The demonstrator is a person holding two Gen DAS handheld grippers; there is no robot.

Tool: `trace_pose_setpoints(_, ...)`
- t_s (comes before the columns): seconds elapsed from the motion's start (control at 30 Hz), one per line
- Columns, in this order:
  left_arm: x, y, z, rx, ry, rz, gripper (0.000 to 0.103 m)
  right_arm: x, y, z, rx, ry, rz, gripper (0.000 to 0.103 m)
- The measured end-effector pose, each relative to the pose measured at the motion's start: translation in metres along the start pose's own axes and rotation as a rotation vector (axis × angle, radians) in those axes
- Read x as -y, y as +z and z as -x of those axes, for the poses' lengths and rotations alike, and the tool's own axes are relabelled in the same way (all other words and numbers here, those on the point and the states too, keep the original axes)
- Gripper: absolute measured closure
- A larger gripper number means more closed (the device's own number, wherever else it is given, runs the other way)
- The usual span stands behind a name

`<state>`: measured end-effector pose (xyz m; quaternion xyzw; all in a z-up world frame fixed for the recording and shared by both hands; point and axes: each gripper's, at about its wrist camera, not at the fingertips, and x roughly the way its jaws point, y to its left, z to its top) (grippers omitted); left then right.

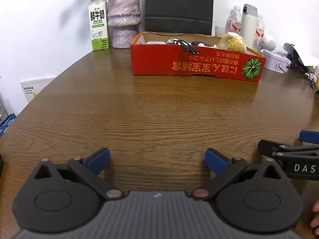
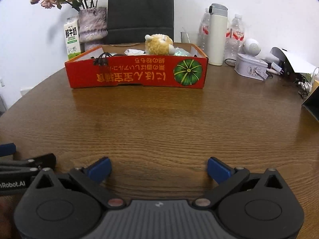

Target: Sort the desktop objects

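Over table (image 1: 159,109), both tools gaping.

Two low forward views, both facing red box (image 1: 197,63).

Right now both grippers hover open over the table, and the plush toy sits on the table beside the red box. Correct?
Not quite. The plush toy lies inside the red box, as the right wrist view shows. Both the left gripper and the right gripper are open over the table.
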<state>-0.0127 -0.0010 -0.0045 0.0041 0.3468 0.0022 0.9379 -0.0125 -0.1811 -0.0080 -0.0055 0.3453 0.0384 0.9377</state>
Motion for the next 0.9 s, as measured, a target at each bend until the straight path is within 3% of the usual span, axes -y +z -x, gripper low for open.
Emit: trace_pose_setpoints(0.9, -0.0014, 0.0012, -0.0009, -0.001, -0.007, -0.002, 0.0, -0.0052, -0.003, 0.0067, -0.001, 0.026, 0.022, 0.0)
